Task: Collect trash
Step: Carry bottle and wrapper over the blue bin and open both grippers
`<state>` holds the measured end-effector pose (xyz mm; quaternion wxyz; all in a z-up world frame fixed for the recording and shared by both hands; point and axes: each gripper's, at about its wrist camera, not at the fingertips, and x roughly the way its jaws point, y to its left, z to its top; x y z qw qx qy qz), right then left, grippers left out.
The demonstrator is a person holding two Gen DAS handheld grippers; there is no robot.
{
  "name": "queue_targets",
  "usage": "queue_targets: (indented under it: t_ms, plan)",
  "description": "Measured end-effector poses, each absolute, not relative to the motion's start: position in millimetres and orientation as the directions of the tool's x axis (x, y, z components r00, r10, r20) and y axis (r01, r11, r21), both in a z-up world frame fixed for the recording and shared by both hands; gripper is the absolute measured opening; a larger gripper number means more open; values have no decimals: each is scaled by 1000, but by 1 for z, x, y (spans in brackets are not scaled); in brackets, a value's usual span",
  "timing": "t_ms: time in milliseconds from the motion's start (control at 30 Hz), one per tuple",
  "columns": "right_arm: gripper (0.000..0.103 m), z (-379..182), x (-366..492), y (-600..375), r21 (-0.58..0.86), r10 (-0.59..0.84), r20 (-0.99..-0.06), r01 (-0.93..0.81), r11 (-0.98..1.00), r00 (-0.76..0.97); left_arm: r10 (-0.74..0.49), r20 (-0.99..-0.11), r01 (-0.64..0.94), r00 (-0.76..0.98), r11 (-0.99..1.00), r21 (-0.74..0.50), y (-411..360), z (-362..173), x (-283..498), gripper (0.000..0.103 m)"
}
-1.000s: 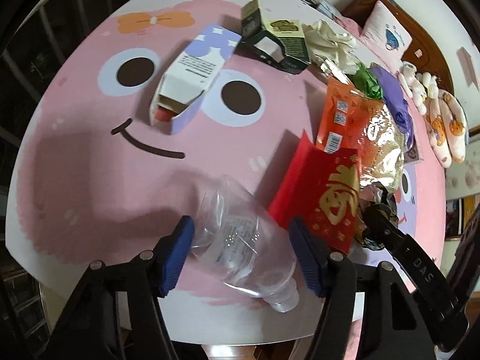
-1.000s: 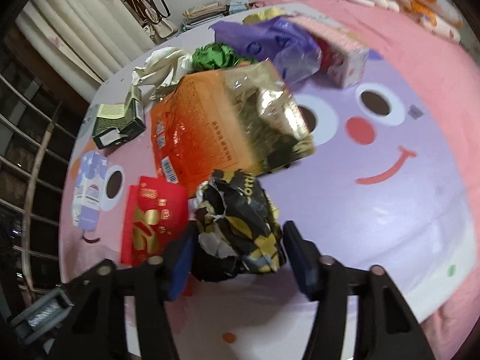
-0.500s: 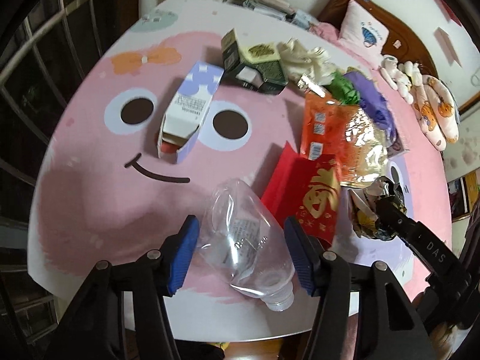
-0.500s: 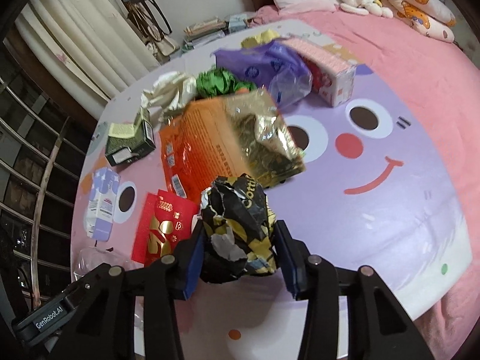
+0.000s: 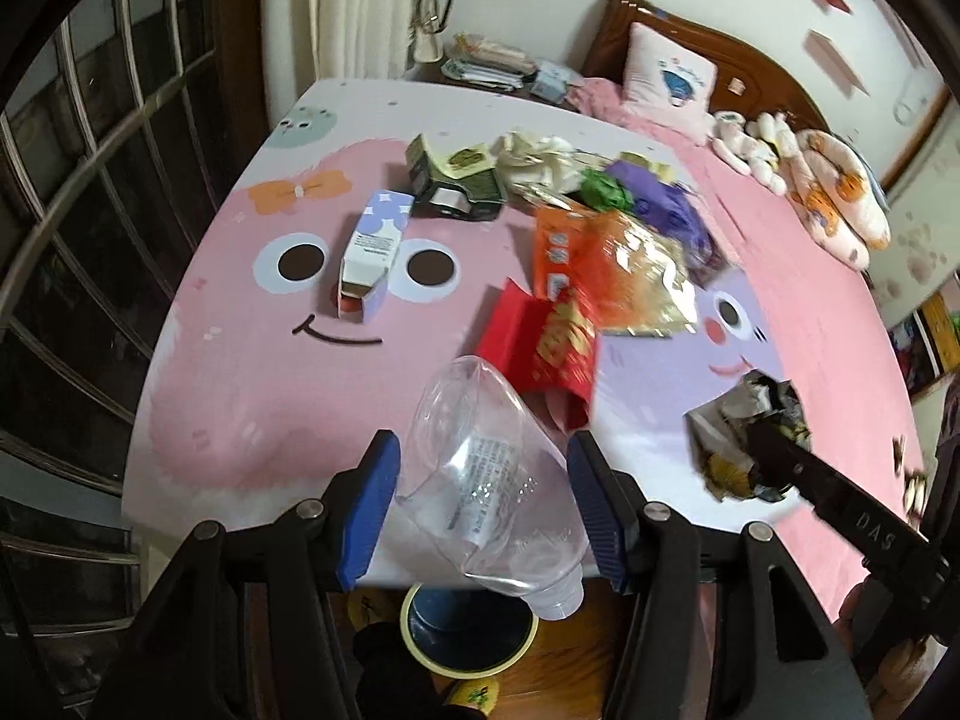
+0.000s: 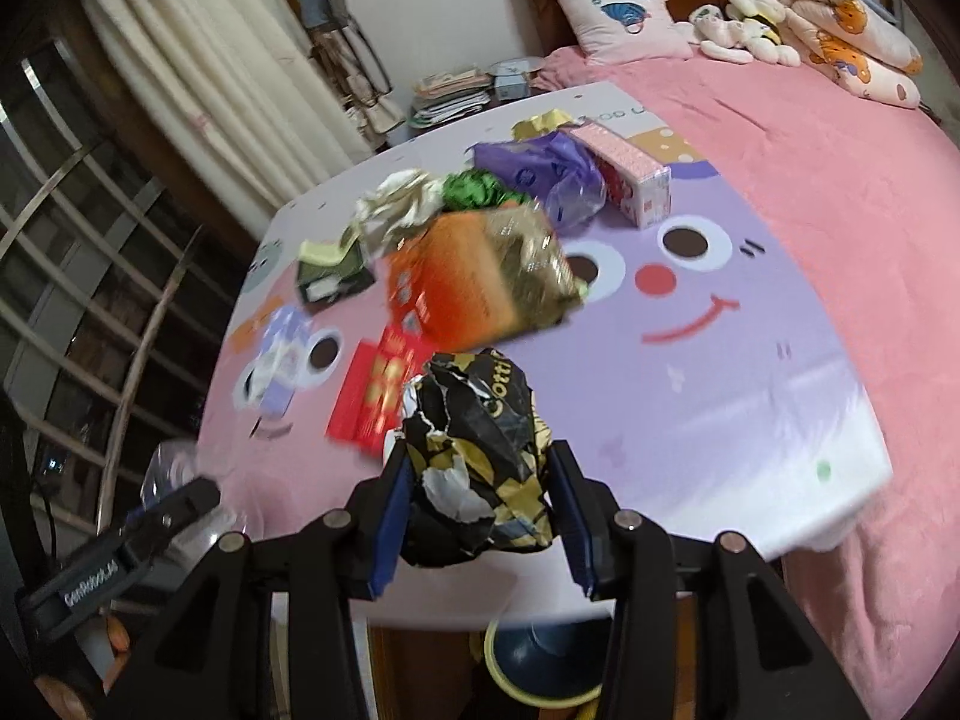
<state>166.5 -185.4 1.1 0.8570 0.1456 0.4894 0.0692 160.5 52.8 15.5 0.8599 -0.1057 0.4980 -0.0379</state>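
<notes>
left wrist view: the left gripper [image 5: 480, 492] has its blue pads [image 5: 369, 504] pressed against both sides of a crumpled clear plastic bottle [image 5: 486, 474], which is tilted with its capped end pointing down past the near edge of the bed cover [image 5: 240, 408]. below that edge, on the wooden floor, sits a round bin with a yellow rim [image 5: 468, 636], just under the bottle's neck. on the cover behind the bottle lie a red envelope [image 5: 540, 342], an orange and gold foil bag [image 5: 612, 276], a lilac and white carton [image 5: 372, 258] between the printed eyes, a dark green box [image 5: 456, 186], a crumpled cream wrapper [image 5: 540, 165], a green ball of paper [image 5: 606, 189] and a purple plastic bag [image 5: 660, 198]. at the right, the other tool's finger grips a dark wad.

right wrist view: the right gripper [image 6: 480, 516] is closed narrowly around a crumpled black and gold paper bag [image 6: 474, 456], held above the near edge of the cover, with the same bin [image 6: 540, 666] visible below between the arms. a pink box [image 6: 630, 180] lies beside the purple bag, and a pillow [image 6: 618, 12] and soft toys [image 6: 744, 18] rest at the headboard. the far trash pile looks blurred.
</notes>
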Motion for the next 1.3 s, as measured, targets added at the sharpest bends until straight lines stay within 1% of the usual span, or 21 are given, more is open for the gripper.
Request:
queue_targets:
  t_ms: [133,267,433,600,733,900,1167,1267,1300]
  plan:
    - [44,-2,122,-183,322,295,-831,-26,947,472,-170,-847,-6,504,980,-201,36,18,119,56]
    - [44,-16,81,-179,314,310,-849,-64,947,428,-179,-862,14,474,980,-196,23,4,81,56]
    - [44,-51,38,-176,314,318,-883,-71,947,345,-181,-899,38,400,983,-182,9,-27,41,56]
    - [44,-98,12,-176,318,312,-911,-23,948,270,-165,-935,85,315,986,-145,-3,-66,16,56]
    - [44,-136,-4,-176,315,301,-925,27,949,231,-156,-959,121,239,984,-130,-11,-107,5,56]
    - [45,-194,-14,-177,301,279,-941,95,949,193,-161,-970,162,184,978,-132,-15,-163,6,55]
    - [45,-316,-14,-172,241,215,-962,152,958,170,-169,-976,208,135,968,-139,-24,-282,18,54]
    - [45,-356,-13,-175,232,205,-966,175,957,157,-159,-980,229,118,965,-129,-31,-330,23,49]
    - [46,-370,-13,-177,230,204,-967,185,955,150,-154,-982,231,110,965,-125,-32,-343,25,49]
